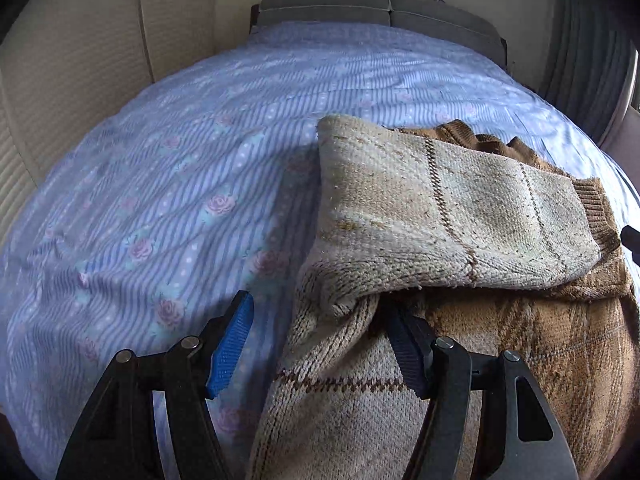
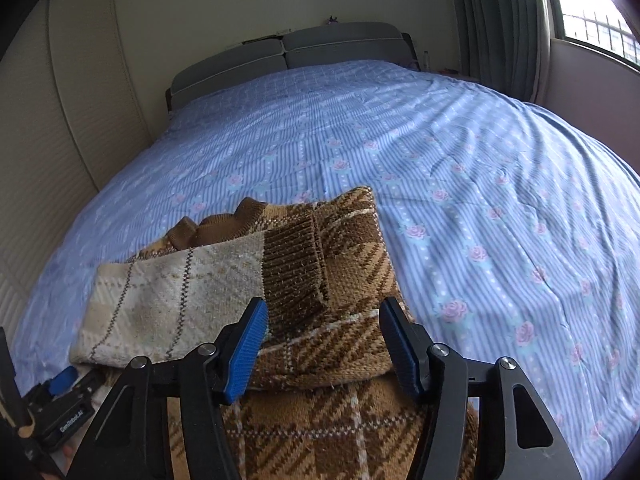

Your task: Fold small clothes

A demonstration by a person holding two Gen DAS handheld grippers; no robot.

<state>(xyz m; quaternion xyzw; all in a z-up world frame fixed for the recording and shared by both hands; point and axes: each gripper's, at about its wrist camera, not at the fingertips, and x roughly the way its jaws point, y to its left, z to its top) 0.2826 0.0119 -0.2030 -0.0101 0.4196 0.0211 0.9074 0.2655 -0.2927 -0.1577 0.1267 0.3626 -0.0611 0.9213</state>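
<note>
A small brown and cream knitted sweater [image 1: 452, 216] lies on the bed, also in the right wrist view [image 2: 320, 344]. One sleeve, cream with a brown ribbed cuff [image 2: 294, 270], is folded across its body. My left gripper [image 1: 320, 340] is open at the sweater's left edge, the knit between its jaws, its right finger under the sleeve fold. My right gripper [image 2: 324, 344] is open just above the sweater's body, near the cuff. The left gripper also shows low at the left of the right wrist view [image 2: 64, 400].
The blue striped bedsheet [image 2: 460, 168] with pink roses covers the bed. A grey headboard [image 2: 288, 52] stands at the far end. A cream padded wall [image 1: 72, 80] runs along the left; curtains and a window [image 2: 592, 12] are on the right.
</note>
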